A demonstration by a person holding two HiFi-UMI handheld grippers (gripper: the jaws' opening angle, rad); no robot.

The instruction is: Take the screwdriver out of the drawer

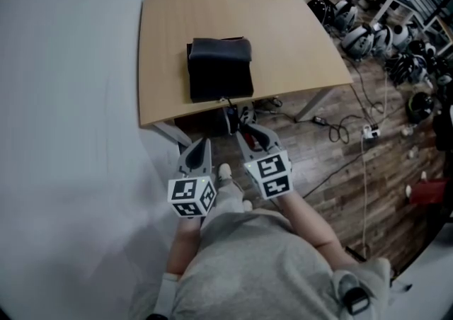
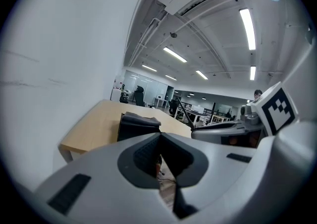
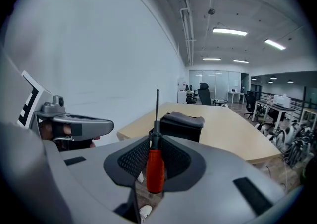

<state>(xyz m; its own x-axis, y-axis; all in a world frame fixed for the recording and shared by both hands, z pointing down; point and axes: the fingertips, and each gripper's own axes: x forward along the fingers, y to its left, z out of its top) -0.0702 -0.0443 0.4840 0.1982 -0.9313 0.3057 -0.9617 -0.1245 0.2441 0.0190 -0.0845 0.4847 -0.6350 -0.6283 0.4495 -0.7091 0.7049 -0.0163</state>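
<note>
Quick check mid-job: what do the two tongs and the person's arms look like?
Both the left tongs and right tongs are smooth grey shells tapering to a point, lined with dark mesh-textured pads. Each carries a white cube printed with black square markers. No cables show. The person wears a grey top.

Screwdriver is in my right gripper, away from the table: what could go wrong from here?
1. The right gripper pinches the screwdriver by its red handle alone, and the shaft stands well beyond the jaws. A bump could make it pivot or slip.
2. It is held off the table, over the wood floor, so a drop would likely land there.
3. The left gripper is close beside it, and the bare shaft could strike it.
</note>
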